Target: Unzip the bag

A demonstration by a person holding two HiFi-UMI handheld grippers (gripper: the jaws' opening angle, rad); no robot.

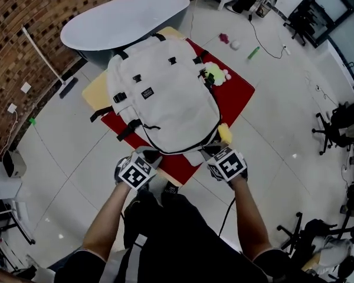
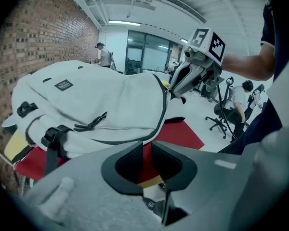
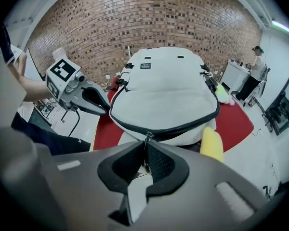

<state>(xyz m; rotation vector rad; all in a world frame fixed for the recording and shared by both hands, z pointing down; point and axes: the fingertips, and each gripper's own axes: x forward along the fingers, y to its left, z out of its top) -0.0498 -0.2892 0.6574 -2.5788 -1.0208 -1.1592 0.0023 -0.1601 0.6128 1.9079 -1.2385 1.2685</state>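
A white backpack [image 1: 165, 93] lies flat on a red mat [image 1: 236, 96]. Its dark zipper [image 3: 183, 124] runs round the near edge. My right gripper [image 3: 145, 162] is shut on the metal zipper pull [image 3: 146, 141], which hangs between the pads at the bag's near edge. In the head view the right gripper [image 1: 211, 152] is at the bag's near right corner. My left gripper [image 1: 148, 155] is at the near left corner, beside the bag. The left gripper [image 2: 145, 160] is open by a narrow gap, with only the red mat showing between its jaws.
A yellow soft object [image 1: 225, 134] lies by the bag's near right corner. A green-yellow plush toy [image 1: 214, 73] sits at its right side. A grey oval tub [image 1: 127, 19] stands behind the table. Office chairs [image 1: 336, 122] stand to the right, and a brick wall is at the left.
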